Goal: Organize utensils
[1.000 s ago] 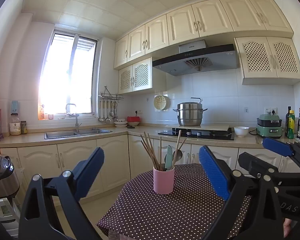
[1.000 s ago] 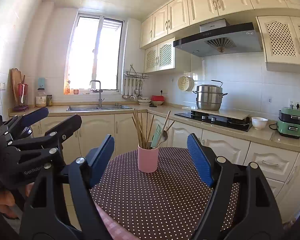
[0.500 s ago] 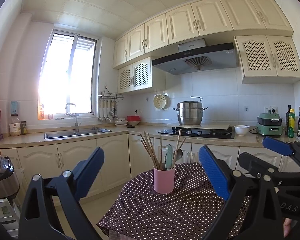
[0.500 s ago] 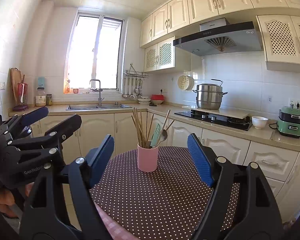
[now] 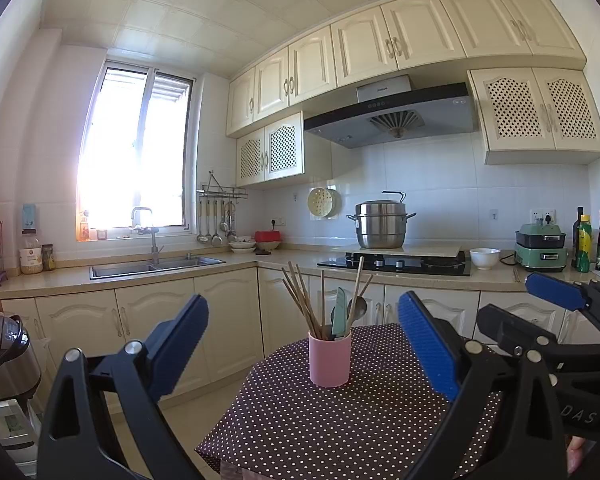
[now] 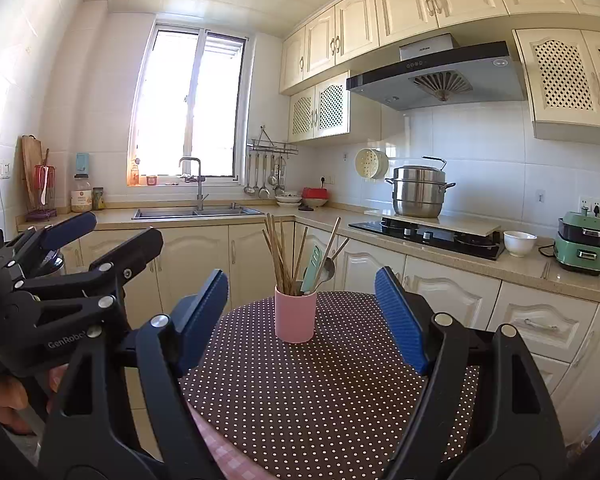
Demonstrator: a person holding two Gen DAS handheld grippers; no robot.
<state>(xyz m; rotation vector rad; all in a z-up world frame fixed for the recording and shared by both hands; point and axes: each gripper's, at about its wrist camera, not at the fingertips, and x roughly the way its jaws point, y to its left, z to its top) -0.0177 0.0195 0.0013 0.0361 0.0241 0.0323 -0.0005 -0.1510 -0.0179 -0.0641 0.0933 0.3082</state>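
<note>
A pink cup (image 5: pixel 329 358) (image 6: pixel 295 314) stands on a round table with a dark polka-dot cloth (image 5: pixel 340 420) (image 6: pixel 340 380). Upright in the cup are several wooden chopsticks (image 5: pixel 300 300) (image 6: pixel 276 252), a teal spatula (image 5: pixel 339 312) (image 6: pixel 312 264) and a metal spoon (image 5: pixel 359 306) (image 6: pixel 327 270). My left gripper (image 5: pixel 302 350) hangs open in front of the cup, well short of it, nothing between its blue pads. My right gripper (image 6: pixel 302 314) is open too, level with the cup and short of it. Each gripper shows at the side of the other's view.
Behind the table runs an L-shaped counter (image 6: pixel 340 210) with a sink (image 6: pixel 198 212), a hob (image 6: pixel 424 234) bearing a steel pot (image 6: pixel 418 192), a white bowl (image 6: pixel 519 242) and a green appliance (image 6: pixel 582 242). A rice cooker (image 5: pixel 4 356) stands low on the left.
</note>
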